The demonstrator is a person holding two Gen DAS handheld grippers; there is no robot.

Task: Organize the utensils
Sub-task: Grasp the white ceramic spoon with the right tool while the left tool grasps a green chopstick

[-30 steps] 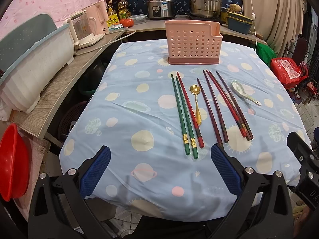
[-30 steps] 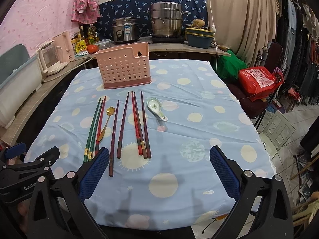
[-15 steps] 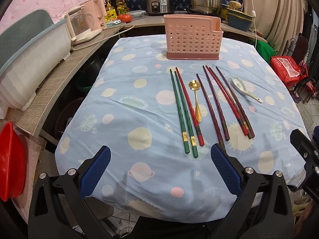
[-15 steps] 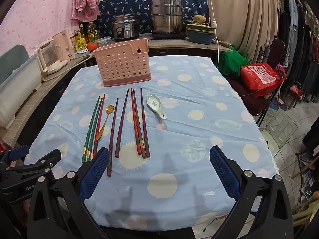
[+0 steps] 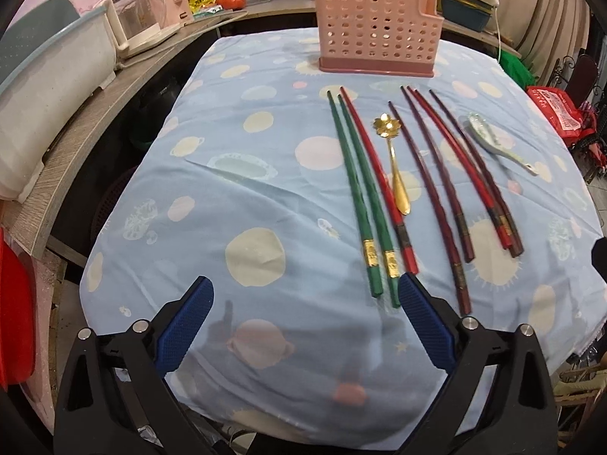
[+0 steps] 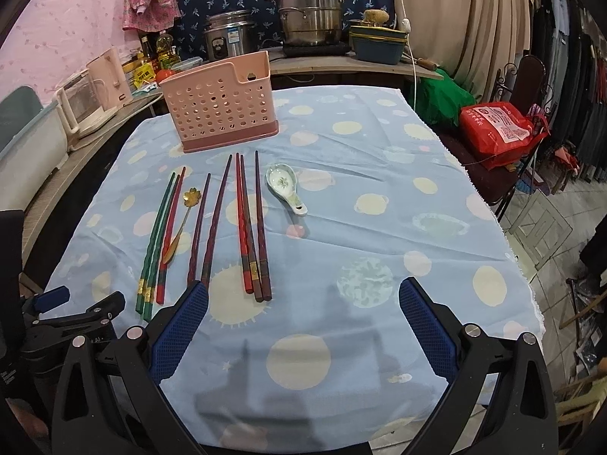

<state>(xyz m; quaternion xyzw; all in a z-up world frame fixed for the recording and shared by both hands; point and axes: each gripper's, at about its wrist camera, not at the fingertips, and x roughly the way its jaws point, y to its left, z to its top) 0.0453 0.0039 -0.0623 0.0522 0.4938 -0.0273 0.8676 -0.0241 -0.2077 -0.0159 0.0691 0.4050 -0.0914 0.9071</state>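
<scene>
Both claws hang spread wide and empty at the near edge of the table. The left claw [image 5: 305, 326] has its right blue pad almost over the butt ends of the two green lacquered chopsticks with gold bands [image 5: 360, 197]; the right claw [image 6: 303, 326] has its left pad just short of the two dark maroon chopsticks [image 6: 206, 227].

All the utensils lie flat on the pale blue planet-print tablecloth [image 5: 242, 174], ahead of the claws, tips pointing away. Right of the green pair lies a single red chopstick with a dark band [image 5: 379, 174], then a small gold spoon with a flower-shaped bowl [image 5: 392, 163], then the maroon pair, then a tight bundle of three red and brown chopsticks [image 6: 250, 227], and farthest right a white ceramic soup spoon with a floral print [image 6: 284, 185].

The chopsticks are probably light, stiff and slick with lacquer, and likely to roll or pivot if pinched near one end; a grip across the thick banded end, or near mid-length, looks safest. Lying flush on soft cloth, they may need a pad pressed down beside them. The ceramic spoon seems heavier and chippable, best taken by its handle. The gold spoon is thin, so its narrow stem is the obvious hold.

The pink perforated plastic utensil caddy [image 6: 220, 110] stands upright beyond the chopstick tips. Nothing shows above its rim or through its holes, so it looks empty.
</scene>
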